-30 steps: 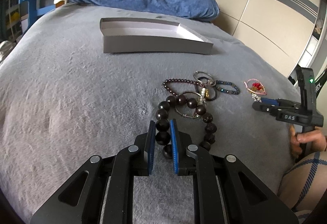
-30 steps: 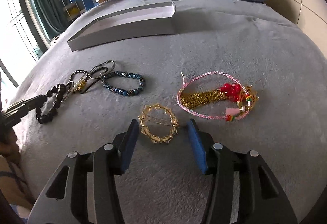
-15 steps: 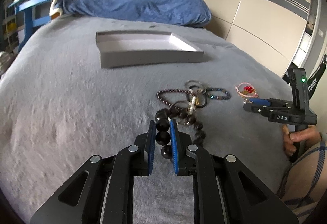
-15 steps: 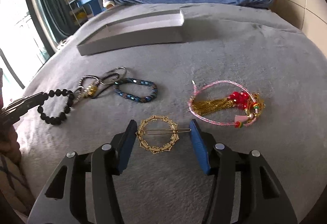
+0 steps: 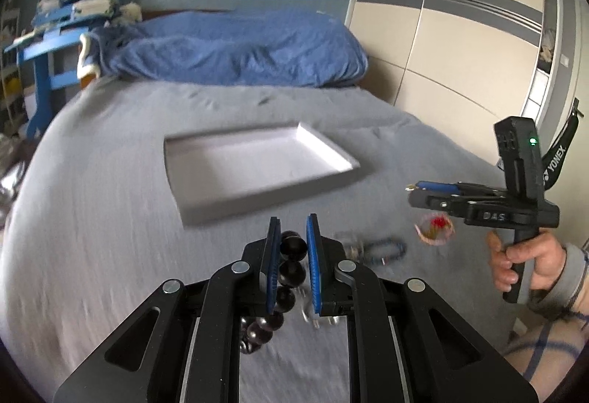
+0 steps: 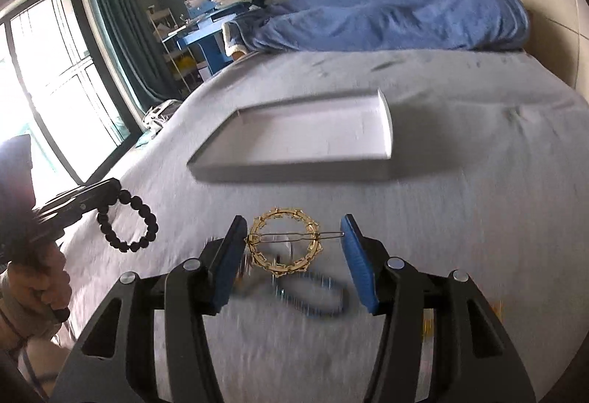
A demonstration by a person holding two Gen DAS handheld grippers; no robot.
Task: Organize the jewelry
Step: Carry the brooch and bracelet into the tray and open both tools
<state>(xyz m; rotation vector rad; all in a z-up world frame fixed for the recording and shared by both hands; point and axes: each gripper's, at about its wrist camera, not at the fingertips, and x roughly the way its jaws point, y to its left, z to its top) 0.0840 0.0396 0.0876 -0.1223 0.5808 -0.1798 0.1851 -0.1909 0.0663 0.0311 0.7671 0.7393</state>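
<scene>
- Nearest the grey tray (image 5: pixel 257 167), on its near side, the left gripper (image 5: pixel 291 248) stands almost closed, blue pads clamped on the black bead bracelet (image 5: pixel 289 270); a second ago this bracelet lay on the grey bedspread (image 5: pixel 110 237), and now it hangs clear of the fabric.
- From the right wrist view, the same bracelet (image 6: pixel 129 222) dangles as a full loop of round, glossy dark beads, to the left of the tray (image 6: pixel 305 141).
- On the tray's near side, the right gripper (image 6: pixel 292 241) is about half open and pinches the gold ring hairpin (image 6: pixel 285 243) across its width, the clip bar spanning pad to pad; earlier the hairpin rested flat on the bedspread, and it is now lifted off it.
- Hairpin appearance: a circular gold wreath of small leaf shapes with a thin wire clip across the middle.
- Below both grippers, short of the tray, a blue bead bracelet (image 6: pixel 313 296) lies on the bedspread, blurred.
- Beyond the tray lies a blue quilt (image 5: pixel 235 49).
</scene>
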